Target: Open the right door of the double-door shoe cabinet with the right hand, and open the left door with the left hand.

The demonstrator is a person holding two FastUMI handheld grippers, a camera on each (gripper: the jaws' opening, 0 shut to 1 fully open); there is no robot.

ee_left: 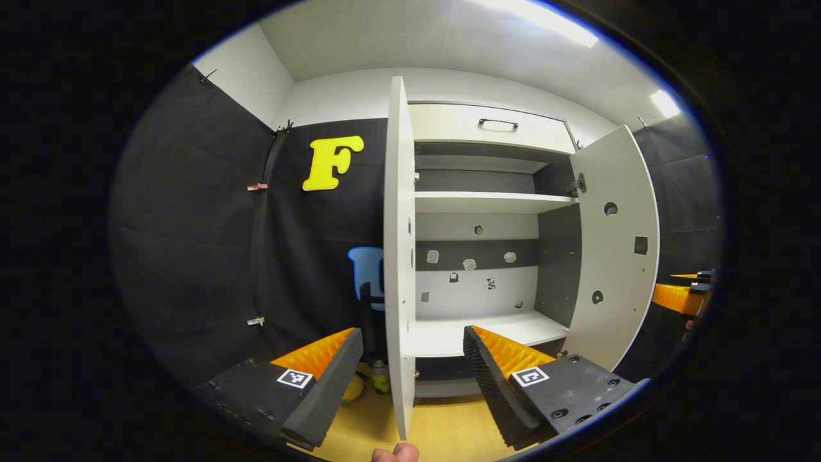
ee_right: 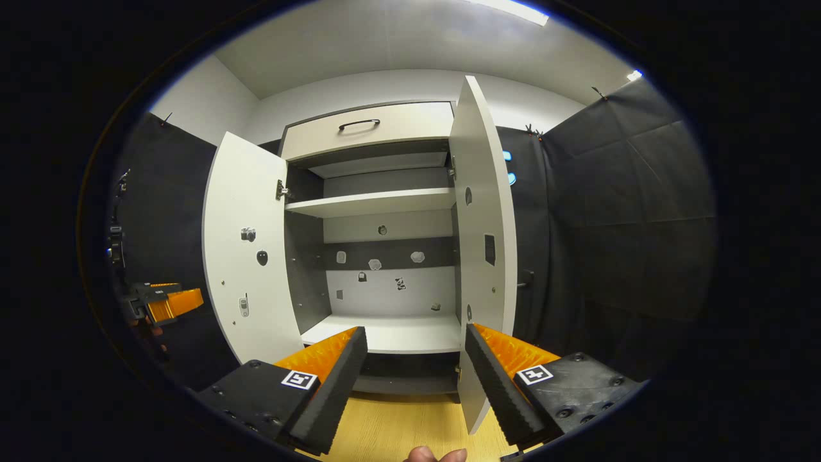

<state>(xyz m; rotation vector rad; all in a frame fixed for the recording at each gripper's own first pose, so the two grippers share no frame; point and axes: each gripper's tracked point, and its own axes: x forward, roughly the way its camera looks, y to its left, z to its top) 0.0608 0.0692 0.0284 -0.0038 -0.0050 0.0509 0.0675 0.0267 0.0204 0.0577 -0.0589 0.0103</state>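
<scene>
The white shoe cabinet [ee_left: 487, 205] has both doors swung open. In the left gripper view its left door [ee_left: 401, 256] stands edge-on, running down between the wide-apart fingers of my left gripper [ee_left: 410, 385], which is open and does not press on it. The right door [ee_left: 616, 256] hangs open at the right, with the right gripper [ee_left: 683, 295] beyond it. In the right gripper view the right door [ee_right: 484, 244] stands just above the right finger of my open right gripper [ee_right: 414, 385]. The left door [ee_right: 247, 256] is open there too, with the left gripper [ee_right: 167, 301] beside it.
A drawer with a dark handle [ee_left: 497, 123] tops the cabinet [ee_right: 378, 202]. Inside are white shelves [ee_left: 494, 202] and small stickers on the back panel. Small yellow-green objects [ee_left: 381, 382] lie on the wooden floor [ee_left: 449, 430] by the left door. Black cloth walls close in both sides.
</scene>
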